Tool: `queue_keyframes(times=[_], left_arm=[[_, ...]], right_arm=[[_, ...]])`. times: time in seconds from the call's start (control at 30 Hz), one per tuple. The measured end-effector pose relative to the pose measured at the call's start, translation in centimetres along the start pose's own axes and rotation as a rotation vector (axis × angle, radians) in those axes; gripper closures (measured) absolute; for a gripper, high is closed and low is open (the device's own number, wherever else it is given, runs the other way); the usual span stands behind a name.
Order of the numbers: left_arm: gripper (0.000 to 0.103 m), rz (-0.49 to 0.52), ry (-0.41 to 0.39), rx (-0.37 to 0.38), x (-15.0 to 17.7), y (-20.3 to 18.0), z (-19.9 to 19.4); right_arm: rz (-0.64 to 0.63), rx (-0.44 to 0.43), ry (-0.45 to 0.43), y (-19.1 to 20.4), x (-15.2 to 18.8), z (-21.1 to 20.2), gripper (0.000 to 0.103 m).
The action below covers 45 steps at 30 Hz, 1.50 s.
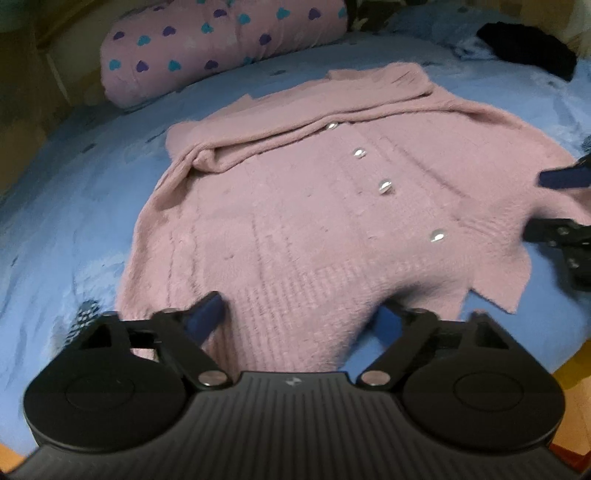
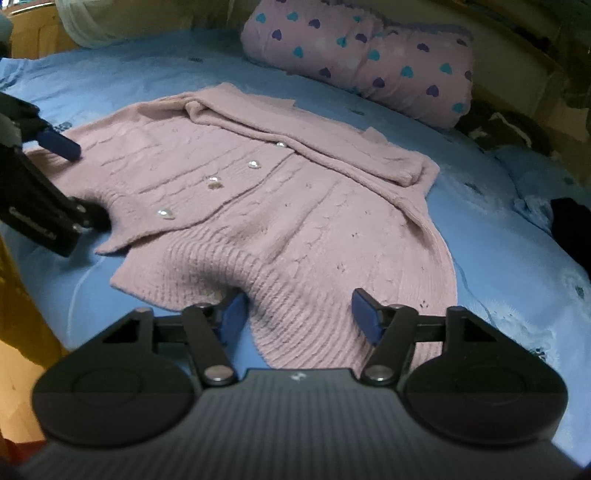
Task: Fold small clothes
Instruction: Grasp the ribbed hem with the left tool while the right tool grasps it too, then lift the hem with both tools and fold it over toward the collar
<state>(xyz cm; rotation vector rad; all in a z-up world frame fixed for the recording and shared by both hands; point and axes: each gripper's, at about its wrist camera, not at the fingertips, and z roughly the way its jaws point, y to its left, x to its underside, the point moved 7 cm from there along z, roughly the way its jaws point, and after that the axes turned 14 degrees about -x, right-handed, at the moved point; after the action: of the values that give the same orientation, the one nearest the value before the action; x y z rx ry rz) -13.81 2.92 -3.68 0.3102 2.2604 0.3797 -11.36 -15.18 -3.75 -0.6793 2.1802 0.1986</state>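
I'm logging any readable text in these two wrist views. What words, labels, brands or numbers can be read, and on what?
No readable words or numbers in either view.
Left gripper body: a small pale emblem, no letters.
Right gripper body: the same emblem, no letters.
Side of the left gripper seen from the right wrist: a faint embossed marking, too blurred to read.
Pink cardigan, heart-print pillow, blue bedsheet: no text.

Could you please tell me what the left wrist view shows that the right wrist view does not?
Only the left wrist view shows the left tongs, open around the hem of the fuzzy pink knitted cardigan.

Only the right wrist view shows the right tongs, open at the same hem, plus a pale rolled bundle at the bed's far edge.

Both show the cardigan, the blue bedsheet, the pink heart-print pillow and a dark garment.
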Motion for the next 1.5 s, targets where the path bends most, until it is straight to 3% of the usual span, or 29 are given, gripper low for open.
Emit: queue_keyframes(times=[0.07,0.13,0.23,0.33,0.83,1.5], left_arm=[[0.036,0.0,-0.022,0.017,-0.1,-0.3,-0.3],[0.056,-0.001,-0.04,0.03,-0.2,-0.5,-0.5],[0.076,0.005,-0.054,0.023,-0.6,-0.8,-0.8],[0.085,-0.021,-0.059,0.015,-1.0,-0.4,-0.9],[0.089,-0.134,-0.18,-0.028,-6.9,2.1,-3.8],[0.094,-0.131,-0.35,-0.137,-18.6,5.9,-3.3]], right_arm=[[-0.002,-0.015,-0.008,0.2,-0.1,0.2,0.058],[-0.015,-0.015,-0.013,0.5,-0.2,0.3,0.076],[-0.032,-0.009,-0.021,0.7,-0.4,0.2,0.086],[-0.02,-0.012,-0.035,0.4,-0.5,-0.1,0.088],[-0.033,0.036,-0.171,-1.6,-5.6,-2.5,0.09],[-0.162,0.114,-0.31,-4.9,-15.5,-2.2,0.09]])
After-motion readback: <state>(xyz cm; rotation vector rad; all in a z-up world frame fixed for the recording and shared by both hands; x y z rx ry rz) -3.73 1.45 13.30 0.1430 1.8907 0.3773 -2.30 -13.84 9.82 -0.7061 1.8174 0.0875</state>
